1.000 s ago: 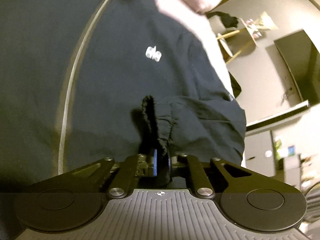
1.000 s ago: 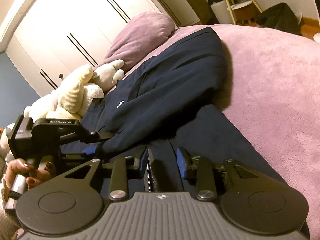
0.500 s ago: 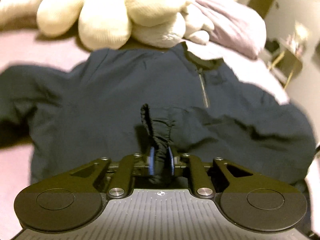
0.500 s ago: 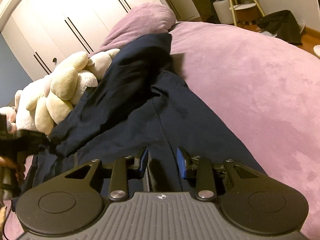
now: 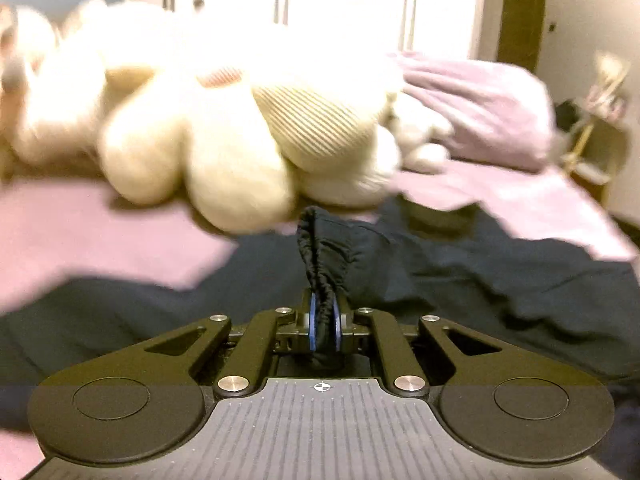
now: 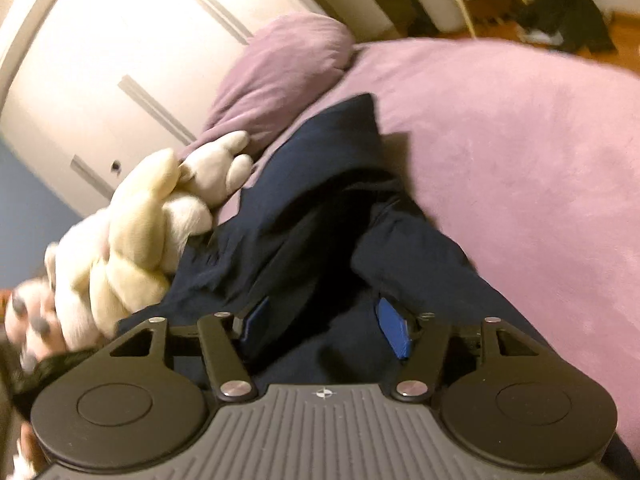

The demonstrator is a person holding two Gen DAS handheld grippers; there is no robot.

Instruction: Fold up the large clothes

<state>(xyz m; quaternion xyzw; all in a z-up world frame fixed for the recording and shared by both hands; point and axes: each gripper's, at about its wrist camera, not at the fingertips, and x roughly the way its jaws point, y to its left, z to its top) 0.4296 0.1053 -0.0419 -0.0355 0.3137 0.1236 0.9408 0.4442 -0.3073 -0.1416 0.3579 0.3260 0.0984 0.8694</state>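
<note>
left gripper (image 5: pixel 324 326) pinching jacket (image 5: pixel 480 280) (cuff), right gripper (image 6: pixel 326 330) spread

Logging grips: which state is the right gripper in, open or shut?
Open: the right gripper has blue pads wide apart over the navy jacket.

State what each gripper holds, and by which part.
The left gripper pinches the jacket by a gathered elastic edge, apparently a cuff. The right gripper is open, holding nothing.
</note>
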